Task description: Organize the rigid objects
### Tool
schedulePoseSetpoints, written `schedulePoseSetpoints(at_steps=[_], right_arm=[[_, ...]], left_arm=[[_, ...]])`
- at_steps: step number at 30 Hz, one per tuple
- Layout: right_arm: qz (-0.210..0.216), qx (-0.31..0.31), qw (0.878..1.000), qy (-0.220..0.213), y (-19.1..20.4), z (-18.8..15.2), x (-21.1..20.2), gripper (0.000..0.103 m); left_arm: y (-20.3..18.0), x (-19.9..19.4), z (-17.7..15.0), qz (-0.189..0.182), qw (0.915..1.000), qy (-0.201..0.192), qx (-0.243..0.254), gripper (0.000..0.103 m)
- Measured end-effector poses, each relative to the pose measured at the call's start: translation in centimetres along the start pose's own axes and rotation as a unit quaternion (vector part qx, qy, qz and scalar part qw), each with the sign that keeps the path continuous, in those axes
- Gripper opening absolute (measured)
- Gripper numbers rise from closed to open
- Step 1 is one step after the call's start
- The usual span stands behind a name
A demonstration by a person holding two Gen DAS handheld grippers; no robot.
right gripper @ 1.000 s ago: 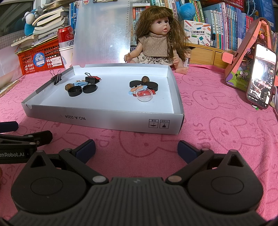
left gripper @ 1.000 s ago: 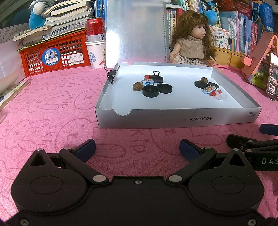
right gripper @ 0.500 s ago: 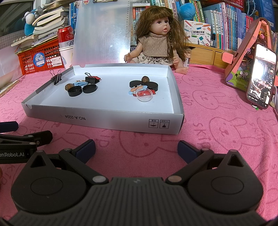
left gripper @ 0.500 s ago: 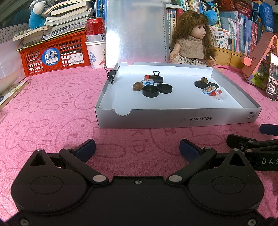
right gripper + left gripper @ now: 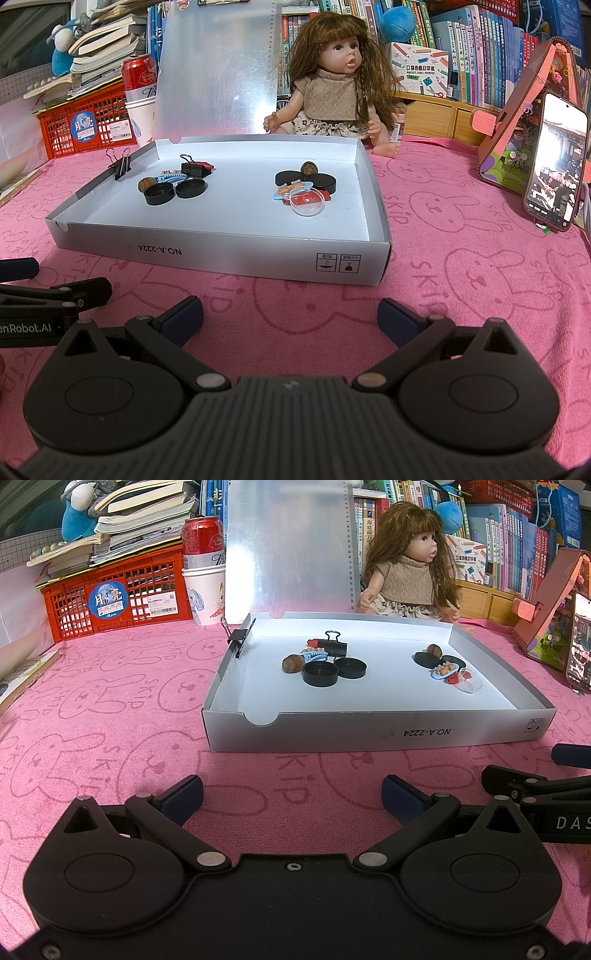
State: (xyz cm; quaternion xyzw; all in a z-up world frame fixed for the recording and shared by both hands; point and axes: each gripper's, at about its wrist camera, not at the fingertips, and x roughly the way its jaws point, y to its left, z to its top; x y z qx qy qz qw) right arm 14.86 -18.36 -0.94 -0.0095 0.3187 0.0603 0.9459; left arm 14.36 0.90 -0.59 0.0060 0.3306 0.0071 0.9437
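Observation:
A shallow grey cardboard box (image 5: 369,734) (image 5: 221,254) lies on the pink cloth ahead of both grippers. In its left part sit two black round lids (image 5: 320,674) (image 5: 159,194), a brown nut (image 5: 292,663), a blue clip (image 5: 314,654) and a black binder clip (image 5: 335,646). Its right part holds black lids (image 5: 321,181), a nut (image 5: 308,168), a small blue piece (image 5: 445,670) and a clear dome (image 5: 307,202) over a red bit. My left gripper (image 5: 291,795) and right gripper (image 5: 290,314) stand open and empty, short of the box.
A second binder clip (image 5: 238,638) grips the box's left wall. Behind the box stand a silver lid panel (image 5: 288,550), a doll (image 5: 332,85), a red crate (image 5: 110,598), a can in a paper cup (image 5: 203,579), and a phone on a stand (image 5: 554,162) to the right.

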Motion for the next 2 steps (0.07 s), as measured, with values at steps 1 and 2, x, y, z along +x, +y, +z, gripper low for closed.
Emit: schedulePoseSetpoints(at_steps=[1, 2], right_arm=[[0.0, 0.0, 1.0, 0.0, 0.0, 0.0, 0.0, 0.103], [0.0, 0.0, 1.0, 0.0, 0.0, 0.0, 0.0, 0.103]], left_arm=[[0.01, 0.0, 0.0, 0.0, 1.0, 0.0, 0.0, 0.103], [0.0, -0.01, -0.01, 0.0, 1.0, 0.0, 0.0, 0.103]])
